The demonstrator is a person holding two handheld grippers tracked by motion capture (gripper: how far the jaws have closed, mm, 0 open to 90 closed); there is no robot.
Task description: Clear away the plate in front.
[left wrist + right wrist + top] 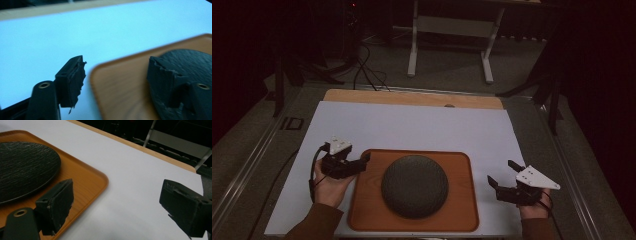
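Observation:
A wooden tray (462, 165) lies on the white board near the front edge. On it sits a dark, textured, round domed dish (414, 186). My left gripper (364, 162) hovers at the tray's left rim, jaws open and pointing toward the dish. In the left gripper view the left gripper (116, 65) straddles the tray's corner (120, 85) with nothing between its jaws, and the dish (190, 60) lies behind one jaw. My right gripper (502, 173) rests open on the board right of the tray. In the right gripper view the right gripper (117, 187) is empty, with the tray (82, 177) and dish (25, 165) at the left.
The white board (412, 125) covers a wooden tabletop whose far edge (412, 97) shows behind it. Beyond the table stand a white desk frame (414, 45) and cables (367, 70) on a dark floor. Bare board lies behind and beside the tray.

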